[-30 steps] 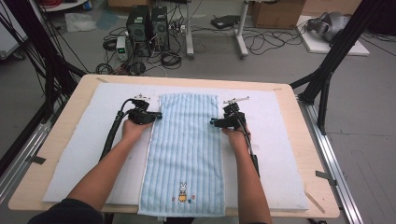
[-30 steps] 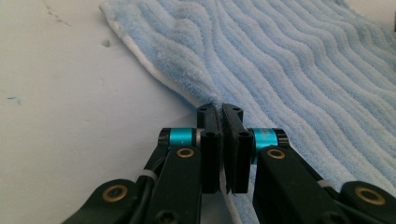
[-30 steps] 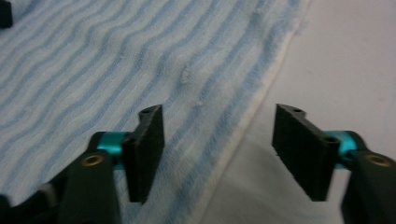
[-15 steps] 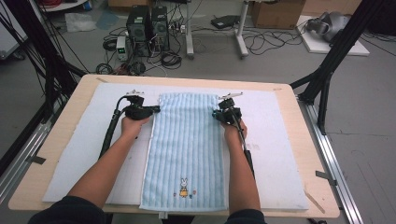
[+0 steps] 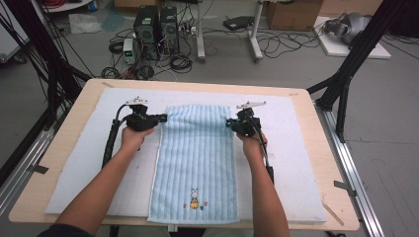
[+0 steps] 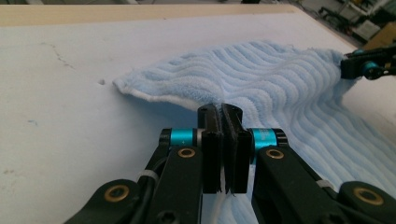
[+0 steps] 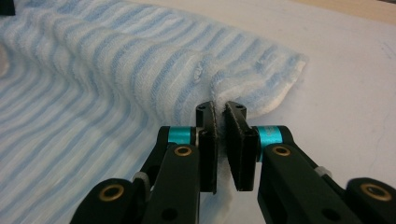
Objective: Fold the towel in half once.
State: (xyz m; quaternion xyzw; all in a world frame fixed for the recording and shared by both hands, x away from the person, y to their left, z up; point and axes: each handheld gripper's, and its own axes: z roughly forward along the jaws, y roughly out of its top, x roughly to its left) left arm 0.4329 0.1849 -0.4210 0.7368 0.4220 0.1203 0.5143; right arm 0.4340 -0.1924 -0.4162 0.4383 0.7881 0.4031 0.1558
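Pale blue terry: one towel, ribbed in stripes, lies lengthwise on a white mat that covers the wooden worktop; one small rabbit motif is stitched near the towel's near end; the far end is lifted slightly off the mat at both side edges, seen as raised folds in the two gripper views.

Left hand-held gripper: one; black with blue collars; jaws closed almost fully, pinching the towel's left edge near the far corner; in the left gripper view the left hand-held gripper has the cloth edge clamped between its pads, the towel rising away in a ridge beyond.

Right hand-held gripper: one; same build; its jaws have just been closing, with the towel's right edge between them, and now stand nearly shut on it; in the right gripper view the right hand-held gripper nips a puckered fold of towel by the hem.

Counts: two forearms, entering from the near side; two hand-held grippers; one towel; one mat; one worktop.

Beyond the worktop, on the floor: two dark computer towers; a tangle of cables; one cardboard box.
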